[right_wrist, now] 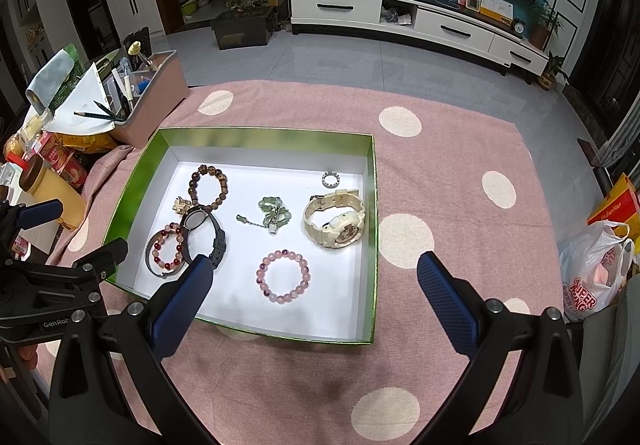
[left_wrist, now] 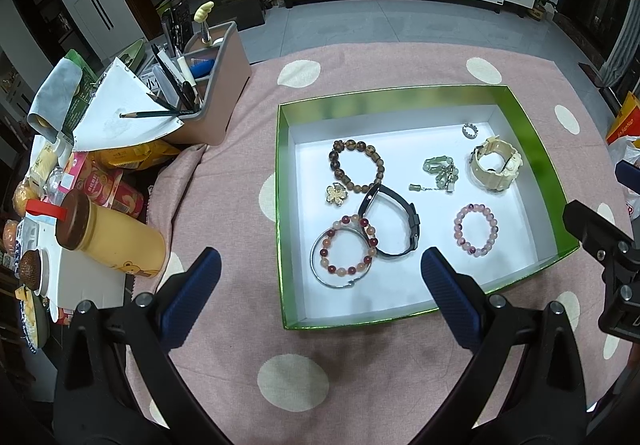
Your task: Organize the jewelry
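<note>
Left wrist: jewelry (left_wrist: 400,201) inside green box (left_wrist: 532,149)

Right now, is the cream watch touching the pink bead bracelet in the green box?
Apart. The right wrist view shows bare white box floor between the cream watch and the pink bead bracelet; the left wrist view shows the same gap.

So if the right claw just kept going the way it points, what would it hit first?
Probably the pink bead bracelet lying on the floor of the green box, or the near wall just before it. The right claw is open and empty; depth is hard to judge.
</note>
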